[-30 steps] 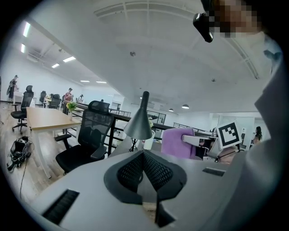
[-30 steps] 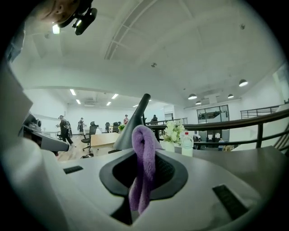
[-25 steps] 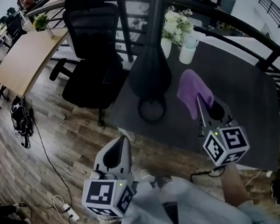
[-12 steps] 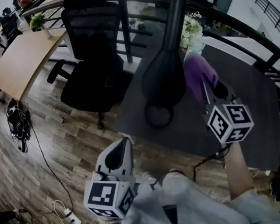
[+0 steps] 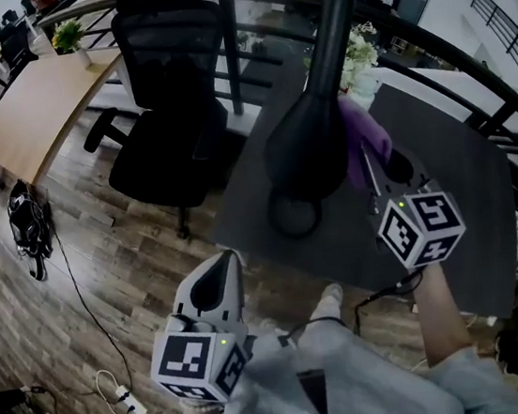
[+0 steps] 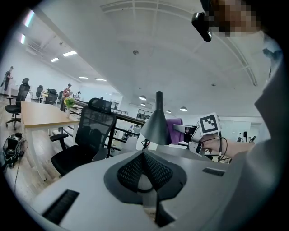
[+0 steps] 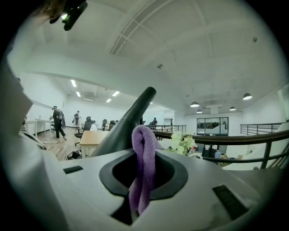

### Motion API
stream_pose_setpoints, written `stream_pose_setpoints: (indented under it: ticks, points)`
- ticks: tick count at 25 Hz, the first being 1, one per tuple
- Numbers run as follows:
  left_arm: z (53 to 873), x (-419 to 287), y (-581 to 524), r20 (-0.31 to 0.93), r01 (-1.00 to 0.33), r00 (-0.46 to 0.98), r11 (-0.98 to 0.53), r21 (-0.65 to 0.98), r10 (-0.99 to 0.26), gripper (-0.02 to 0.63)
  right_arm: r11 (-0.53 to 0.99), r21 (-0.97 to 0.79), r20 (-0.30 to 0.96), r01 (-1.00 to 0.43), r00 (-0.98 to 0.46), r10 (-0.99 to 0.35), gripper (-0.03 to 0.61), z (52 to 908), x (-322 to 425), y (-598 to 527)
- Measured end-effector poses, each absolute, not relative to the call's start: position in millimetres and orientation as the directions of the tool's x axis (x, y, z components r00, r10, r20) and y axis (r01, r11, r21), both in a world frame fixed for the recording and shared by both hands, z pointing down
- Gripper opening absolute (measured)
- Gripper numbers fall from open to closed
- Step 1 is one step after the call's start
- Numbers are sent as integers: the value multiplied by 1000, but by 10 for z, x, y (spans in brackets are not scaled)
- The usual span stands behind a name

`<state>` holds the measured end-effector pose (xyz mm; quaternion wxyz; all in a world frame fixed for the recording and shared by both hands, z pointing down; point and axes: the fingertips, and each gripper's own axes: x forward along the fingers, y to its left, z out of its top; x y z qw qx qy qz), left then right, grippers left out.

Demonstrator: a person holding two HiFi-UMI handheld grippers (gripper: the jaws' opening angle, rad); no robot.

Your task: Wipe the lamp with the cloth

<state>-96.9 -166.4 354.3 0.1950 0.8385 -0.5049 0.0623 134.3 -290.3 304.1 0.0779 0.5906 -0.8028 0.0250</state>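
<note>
Your right gripper (image 5: 374, 160) pinching purple cloth (image 5: 365, 129), cloth at right flank of black lamp (image 5: 306, 143), seemingly touching. Lamp stands near table's (image 5: 468, 174) left edge. Cloth soft, limp, will fold. Lamp looks tall, smooth, tippy: press lightly. Your left gripper (image 5: 225, 264) pressed together, empty, off table; could steady base.

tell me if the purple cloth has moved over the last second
Yes. The purple cloth, held in the right gripper, went forward toward the flowers and is now right at the lamp shade.
</note>
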Motion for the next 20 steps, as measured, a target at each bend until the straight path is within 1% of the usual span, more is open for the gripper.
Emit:
stream_pose_setpoints:
  ticks: [13, 20]
  points:
    - [3519, -972, -1740, 282, -871, 482, -419, 256, -829, 0, 366, 16, 94, -930, -363, -927, 52, 2864, 1059, -2758]
    - [3524, -1038, -1734, 277, -875, 473, -409, 257, -837, 0, 396, 77, 61, -915, -392, -918, 52, 2728, 849, -2700]
